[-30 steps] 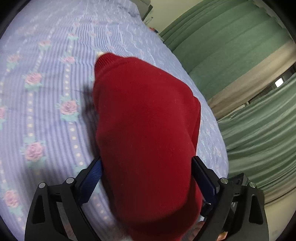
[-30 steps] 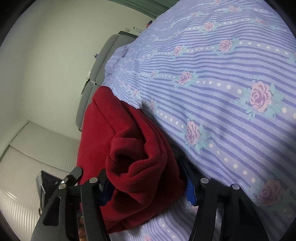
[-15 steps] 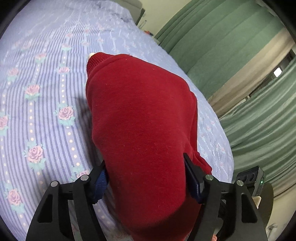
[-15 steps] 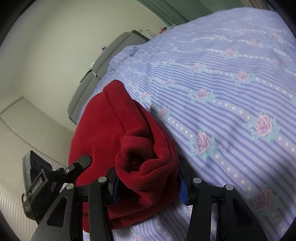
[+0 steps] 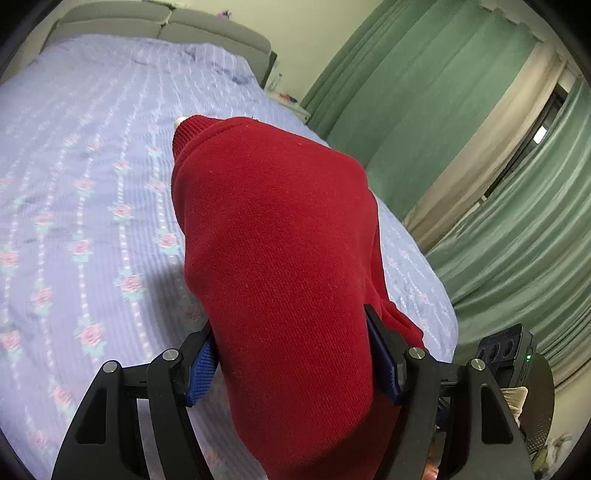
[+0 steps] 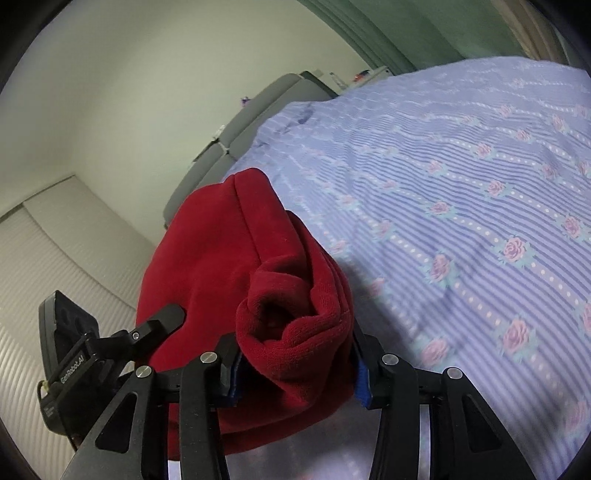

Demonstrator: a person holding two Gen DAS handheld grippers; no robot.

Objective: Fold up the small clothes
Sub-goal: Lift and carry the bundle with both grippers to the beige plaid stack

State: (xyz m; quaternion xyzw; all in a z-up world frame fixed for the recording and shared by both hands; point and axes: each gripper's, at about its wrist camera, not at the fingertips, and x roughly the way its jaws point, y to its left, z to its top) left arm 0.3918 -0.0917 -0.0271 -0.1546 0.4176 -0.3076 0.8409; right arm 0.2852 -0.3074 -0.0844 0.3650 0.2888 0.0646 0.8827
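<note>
Left gripper (image 5: 295, 365) was clamped on the red sweater (image 5: 280, 266), blue pads (image 5: 201, 369) pressed into both sides of the knit. The sweater was bunched up and stretched away from the camera over the striped floral bedspread (image 5: 85, 206), its ribbed cuff or collar at the far end. Gray headboard (image 5: 166, 20) at the far end, green curtains (image 5: 424, 110) on the right.

Right wrist view: right gripper (image 6: 295, 373) was also closed tight on the red sweater (image 6: 229, 258), pinching a thick rolled fold of it near the camera. The bedspread (image 6: 461, 192) filled the right side, and the other gripper's black body (image 6: 85, 354) showed at near left.
</note>
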